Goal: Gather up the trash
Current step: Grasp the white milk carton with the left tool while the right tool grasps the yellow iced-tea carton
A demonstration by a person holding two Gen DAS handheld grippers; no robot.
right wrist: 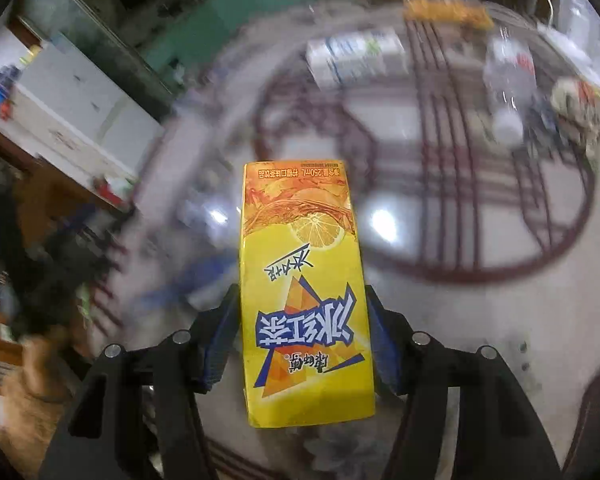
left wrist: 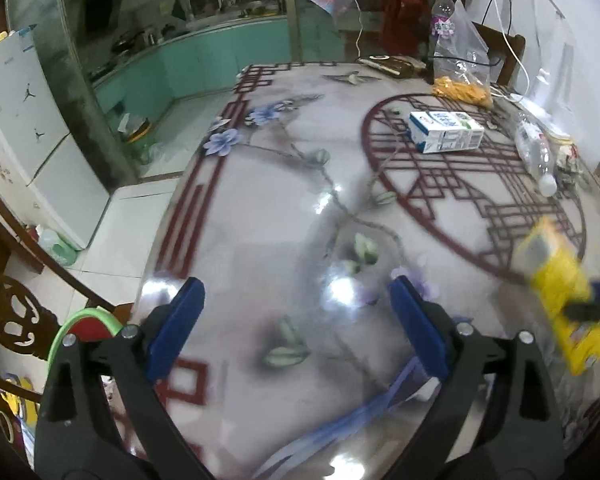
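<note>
My right gripper (right wrist: 300, 332) is shut on a yellow lemon-tea carton (right wrist: 302, 288), its blue pads pressed on both long sides, and the carton is lifted off the table. The same yellow carton (left wrist: 560, 292) shows blurred at the right of the left wrist view. My left gripper (left wrist: 296, 328) stands open over the glossy patterned table (left wrist: 280, 208) with nothing between its blue pads. A white and blue milk carton (left wrist: 446, 132) lies on its side farther back, with a clear plastic bottle (left wrist: 536, 152) lying to its right. Both also show blurred in the right wrist view: milk carton (right wrist: 356, 58), bottle (right wrist: 508, 84).
A clear bag with orange snacks (left wrist: 462, 84) and an upright water bottle (left wrist: 444, 12) stand at the table's far edge with cables. A green-rimmed bin (left wrist: 84, 324) sits below the table's near-left edge. Wooden chairs (left wrist: 8, 312) stand left; a white fridge (left wrist: 24, 120) beyond.
</note>
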